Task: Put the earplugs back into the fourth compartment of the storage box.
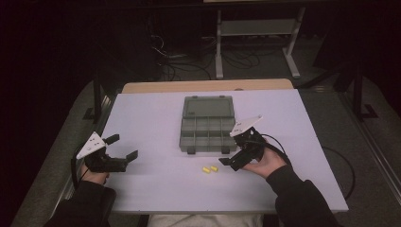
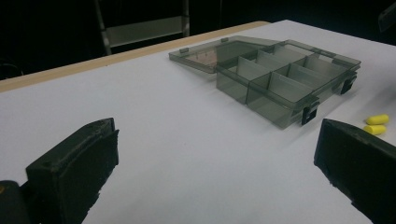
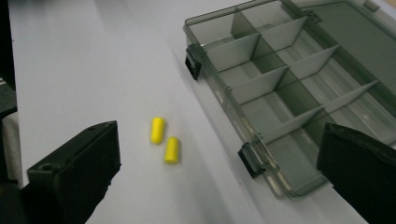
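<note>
yellow plugs (image 3: pixel 165 140) lie between right gripper's (image 3: pixel 219 172) spread jaws

My grey see-through organizer box (image 1: pixel 207 131) lies open mid-table, lid flat at its twelve o'clock, compartments bare. Two yellow earplugs (image 1: pixel 210 169) rest side by side at its six o'clock.

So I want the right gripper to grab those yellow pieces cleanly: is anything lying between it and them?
Nothing visible does. The right gripper is open, and bare white table leads to the two yellow pieces. The open organizer box sits off to one side.
</note>
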Motion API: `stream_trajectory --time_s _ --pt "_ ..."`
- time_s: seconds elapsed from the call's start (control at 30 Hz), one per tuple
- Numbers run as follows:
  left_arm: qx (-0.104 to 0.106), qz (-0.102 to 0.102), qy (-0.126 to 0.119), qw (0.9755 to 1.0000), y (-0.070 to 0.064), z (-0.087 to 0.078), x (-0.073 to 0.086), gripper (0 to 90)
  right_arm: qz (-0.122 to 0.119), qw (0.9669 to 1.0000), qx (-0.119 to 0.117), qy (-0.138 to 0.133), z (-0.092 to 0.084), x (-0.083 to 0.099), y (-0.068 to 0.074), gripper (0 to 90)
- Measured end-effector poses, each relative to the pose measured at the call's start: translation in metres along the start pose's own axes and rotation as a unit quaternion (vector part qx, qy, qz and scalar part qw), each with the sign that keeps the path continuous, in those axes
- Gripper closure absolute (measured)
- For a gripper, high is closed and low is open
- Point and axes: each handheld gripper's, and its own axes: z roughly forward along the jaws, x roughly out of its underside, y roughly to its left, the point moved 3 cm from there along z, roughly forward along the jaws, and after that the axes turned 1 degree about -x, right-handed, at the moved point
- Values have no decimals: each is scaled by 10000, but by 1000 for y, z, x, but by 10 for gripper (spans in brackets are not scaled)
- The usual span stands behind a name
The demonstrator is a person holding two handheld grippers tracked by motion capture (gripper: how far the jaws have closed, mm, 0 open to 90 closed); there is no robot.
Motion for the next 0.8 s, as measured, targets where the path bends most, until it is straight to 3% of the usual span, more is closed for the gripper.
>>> stream_trajectory --time_s 0.67,0.73,0.8 --pt "7 1 -3 10000 0 0 0 0 -358 9971 -376 554 41 -5 21 0" --pt "15 -1 -7 10000 0 0 0 0 -388 9963 -391 654 45 -4 23 13" --pt "17 0 -9 10000 0 0 0 0 -431 9953 -492 715 49 -3 24 82"
